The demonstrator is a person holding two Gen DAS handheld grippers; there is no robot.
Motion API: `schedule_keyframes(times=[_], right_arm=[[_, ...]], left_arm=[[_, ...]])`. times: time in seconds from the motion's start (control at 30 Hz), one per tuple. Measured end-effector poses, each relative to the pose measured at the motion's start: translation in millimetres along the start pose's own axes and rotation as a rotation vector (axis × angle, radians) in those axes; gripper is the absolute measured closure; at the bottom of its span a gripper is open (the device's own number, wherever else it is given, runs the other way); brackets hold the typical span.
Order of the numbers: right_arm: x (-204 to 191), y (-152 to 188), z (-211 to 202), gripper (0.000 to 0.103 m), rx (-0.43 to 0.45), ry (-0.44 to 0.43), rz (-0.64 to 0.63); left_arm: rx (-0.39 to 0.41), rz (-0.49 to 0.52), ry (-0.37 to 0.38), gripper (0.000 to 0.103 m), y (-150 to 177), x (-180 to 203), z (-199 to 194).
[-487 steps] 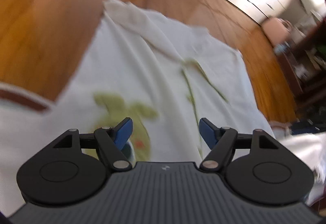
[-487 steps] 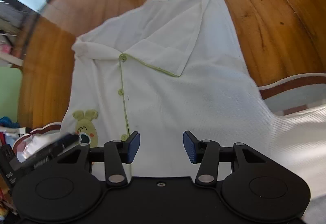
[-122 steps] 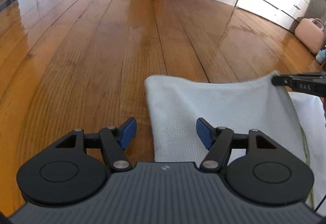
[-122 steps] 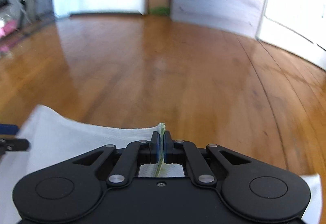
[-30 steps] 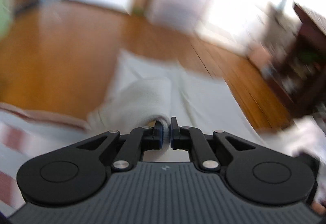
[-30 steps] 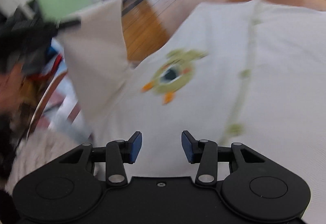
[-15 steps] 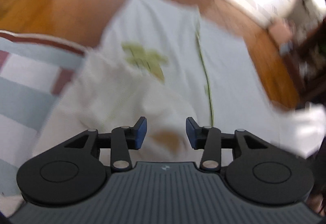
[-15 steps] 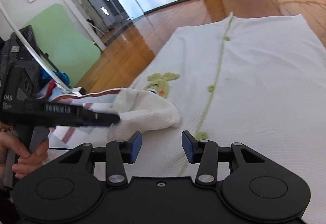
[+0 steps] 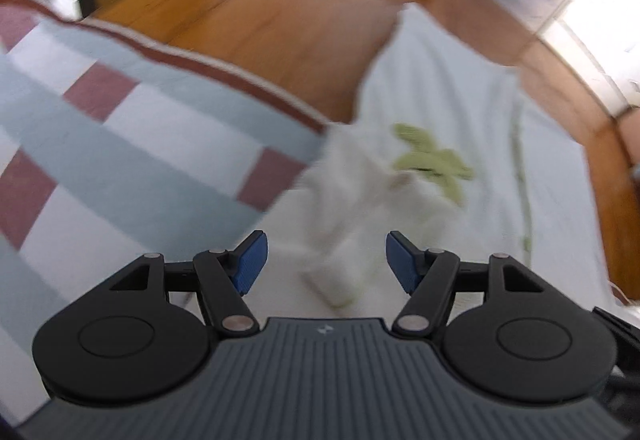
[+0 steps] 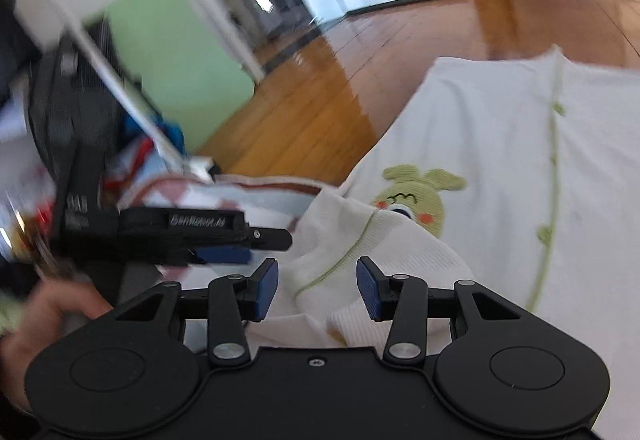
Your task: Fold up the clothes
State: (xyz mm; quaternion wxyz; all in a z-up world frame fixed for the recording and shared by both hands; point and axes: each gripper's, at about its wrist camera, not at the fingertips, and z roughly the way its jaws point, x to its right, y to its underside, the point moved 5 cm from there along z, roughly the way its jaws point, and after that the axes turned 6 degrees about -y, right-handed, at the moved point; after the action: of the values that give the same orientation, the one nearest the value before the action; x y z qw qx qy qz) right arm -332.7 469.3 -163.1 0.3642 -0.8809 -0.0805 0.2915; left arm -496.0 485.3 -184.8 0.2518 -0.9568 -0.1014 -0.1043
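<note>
White button-up shirt [image 10: 500, 144] with green piping and a bunny patch [image 10: 420, 196] lies flat on the wood floor [image 10: 320, 100], one sleeve [image 10: 360, 260] bunched at its near edge, partly over a checked rug [image 9: 132, 144]. Right gripper [image 10: 318, 288] released, jaws spread either side of the sleeve. Left gripper [image 9: 324, 262] also spread, empty, just beside.

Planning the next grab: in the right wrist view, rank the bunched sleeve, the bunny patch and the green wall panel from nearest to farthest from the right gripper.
1. Bunched sleeve: directly ahead of the open right gripper.
2. Bunny patch: just beyond the sleeve, slightly right, on the shirt.
3. Green wall panel: far off, upper left, across the wooden floor.
</note>
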Motion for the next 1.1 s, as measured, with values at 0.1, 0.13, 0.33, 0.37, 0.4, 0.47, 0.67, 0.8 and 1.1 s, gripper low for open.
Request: schedule_keyframes(times=[0.1, 0.13, 0.33, 0.37, 0.4, 0.47, 0.67, 0.8, 1.1], right_arm=[[-14, 8, 33, 0.054, -0.120, 0.051, -0.162], [-15, 12, 42, 0.053, -0.152, 0.080, -0.208], [-7, 35, 69, 0.052, -0.266, 0.230, -0.276], [-6, 39, 63, 0.052, -0.265, 0.223, -0.262], [-5, 43, 57, 0.052, -0.264, 0.216, -0.250], [-2, 52, 44, 0.068, -0.263, 0.201, -0.228], [13, 52, -19, 0.098, -0.099, 0.159, -0.039], [28, 59, -55, 0.094, -0.035, 0.139, 0.087], [29, 70, -65, 0.086, -0.047, 0.135, 0.119]], left_arm=[[-0.019, -0.045, 0.025, 0.038, -1, -7, 9], [-0.023, -0.048, 0.020, 0.038, -1, -8, 12], [-0.063, -0.041, 0.009, 0.038, 5, -5, 17], [-0.064, -0.039, 0.006, 0.038, 5, -6, 17], [-0.067, -0.038, 0.004, 0.038, 5, -7, 17], [-0.080, -0.035, 0.000, 0.038, 5, -7, 19], [-0.076, -0.012, 0.048, 0.038, 3, 0, 16], [-0.083, 0.001, 0.112, 0.038, 5, 3, 14], [-0.125, 0.065, 0.060, 0.038, 12, 15, 22]])
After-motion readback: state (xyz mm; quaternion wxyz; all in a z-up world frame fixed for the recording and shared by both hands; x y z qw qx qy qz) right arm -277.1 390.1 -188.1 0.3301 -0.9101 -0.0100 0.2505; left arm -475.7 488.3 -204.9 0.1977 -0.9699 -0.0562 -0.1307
